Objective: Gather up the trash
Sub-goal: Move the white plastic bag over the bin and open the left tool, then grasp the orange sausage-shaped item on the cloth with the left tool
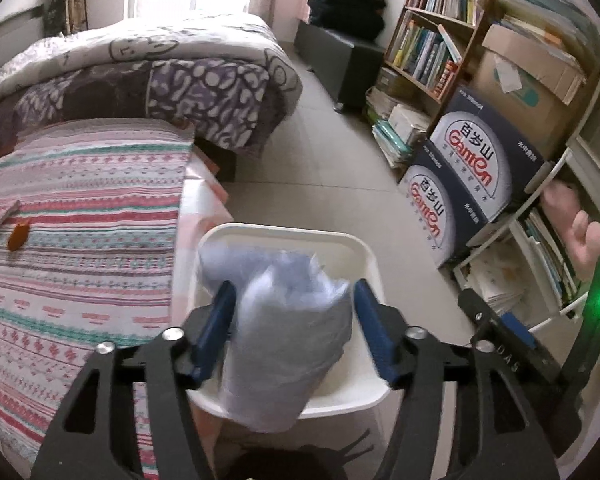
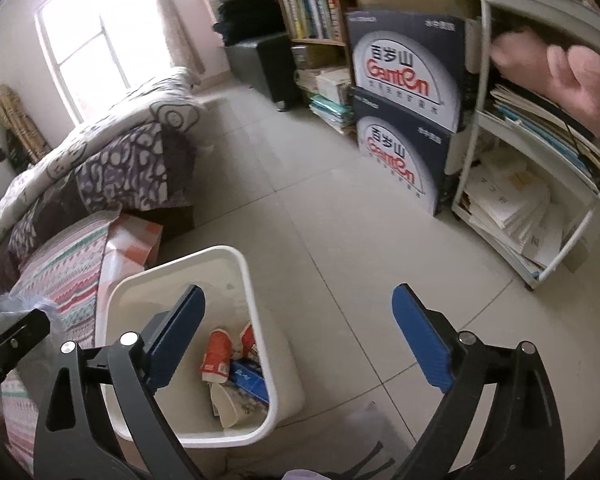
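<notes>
Jaws: our left gripper spread wide w/ crumpled pale-blue plastic bag between, blurred, grip unclear. Right gripper wide, empty. White plastic bin sits directly beneath bag, lower centre.

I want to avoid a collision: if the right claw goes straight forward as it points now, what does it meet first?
Probably the bare tile floor. The open right claw points just right of the white trash bin, whose rim lies near its left finger; depth is unclear.
</notes>
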The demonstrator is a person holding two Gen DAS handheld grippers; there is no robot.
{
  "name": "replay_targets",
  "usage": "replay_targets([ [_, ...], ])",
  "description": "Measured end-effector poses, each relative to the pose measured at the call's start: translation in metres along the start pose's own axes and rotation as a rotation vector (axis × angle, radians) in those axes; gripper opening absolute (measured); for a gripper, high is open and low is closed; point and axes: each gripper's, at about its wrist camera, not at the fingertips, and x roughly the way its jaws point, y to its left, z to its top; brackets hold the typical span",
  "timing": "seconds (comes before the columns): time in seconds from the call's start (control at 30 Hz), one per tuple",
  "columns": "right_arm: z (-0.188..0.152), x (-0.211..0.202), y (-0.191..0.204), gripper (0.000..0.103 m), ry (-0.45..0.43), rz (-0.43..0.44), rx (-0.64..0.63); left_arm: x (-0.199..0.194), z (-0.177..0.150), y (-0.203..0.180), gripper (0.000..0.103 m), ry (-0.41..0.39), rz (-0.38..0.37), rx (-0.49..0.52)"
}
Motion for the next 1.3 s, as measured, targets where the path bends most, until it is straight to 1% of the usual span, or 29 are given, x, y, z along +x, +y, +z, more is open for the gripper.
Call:
replay_targets([
  [0.03, 0.000, 0.001, -0.002, 0.093, -0.001, -0.005, 0.005, 0.001, 0.001, 0.001, 0.071, 0.002, -0.006, -0.005],
  [0.17, -0.002, 0.004, -0.001, 0.094, 0.008, -0.009, 0.010, 0.003, -0.002, 0.013, 0.074, 0.006, 0.017, -0.014],
  [0.2, -0.003, 0.005, 0.001, 0.094, 0.011, -0.007, 0.008, 0.005, -0.002, 0.018, 0.075, 0.009, 0.032, -0.016],
  [0.3, -0.006, 0.007, 0.013, 0.094, 0.017, 0.004, -0.012, 0.009, -0.004, 0.045, 0.077, 0.015, 0.112, -0.022],
  [0.4, -0.011, 0.009, 0.031, 0.095, 0.025, 0.018, -0.048, 0.014, -0.006, 0.083, 0.078, 0.031, 0.204, -0.034],
  [0.5, -0.015, 0.012, 0.052, 0.095, 0.038, 0.034, -0.093, 0.021, -0.008, 0.135, 0.078, 0.055, 0.310, -0.068],
  [0.53, -0.017, 0.014, 0.061, 0.095, 0.044, 0.040, -0.110, 0.023, -0.008, 0.147, 0.078, 0.062, 0.329, -0.078],
  [0.6, -0.020, 0.018, 0.077, 0.095, 0.057, 0.052, -0.139, 0.027, -0.008, 0.185, 0.078, 0.080, 0.381, -0.106],
  [0.67, -0.025, 0.023, 0.098, 0.095, 0.076, 0.066, -0.179, 0.029, -0.006, 0.214, 0.078, 0.087, 0.432, -0.114],
  [0.8, -0.033, 0.034, 0.137, 0.095, 0.103, 0.091, -0.254, 0.034, 0.010, 0.271, 0.078, 0.087, 0.519, -0.116],
  [0.93, -0.039, 0.044, 0.174, 0.095, 0.147, 0.132, -0.284, 0.043, 0.026, 0.312, 0.078, 0.090, 0.539, -0.111],
  [1.0, -0.040, 0.048, 0.192, 0.095, 0.153, 0.148, -0.298, 0.051, 0.032, 0.330, 0.078, 0.095, 0.553, -0.093],
  [1.07, -0.042, 0.051, 0.210, 0.095, 0.156, 0.162, -0.320, 0.058, 0.035, 0.342, 0.076, 0.102, 0.550, -0.090],
  [1.13, -0.044, 0.053, 0.225, 0.095, 0.163, 0.173, -0.333, 0.064, 0.035, 0.354, 0.067, 0.109, 0.530, -0.092],
  [1.17, -0.045, 0.055, 0.233, 0.095, 0.168, 0.178, -0.340, 0.068, 0.035, 0.360, 0.065, 0.116, 0.519, -0.087],
  [1.2, -0.047, 0.056, 0.239, 0.095, 0.170, 0.181, -0.347, 0.071, 0.034, 0.364, 0.061, 0.117, 0.505, -0.079],
  [1.27, -0.050, 0.058, 0.252, 0.095, 0.173, 0.188, -0.362, 0.072, 0.033, 0.367, 0.056, 0.102, 0.484, -0.066],
  [1.3, -0.053, 0.059, 0.260, 0.095, 0.176, 0.192, -0.374, 0.072, 0.034, 0.368, 0.048, 0.097, 0.476, -0.066],
])
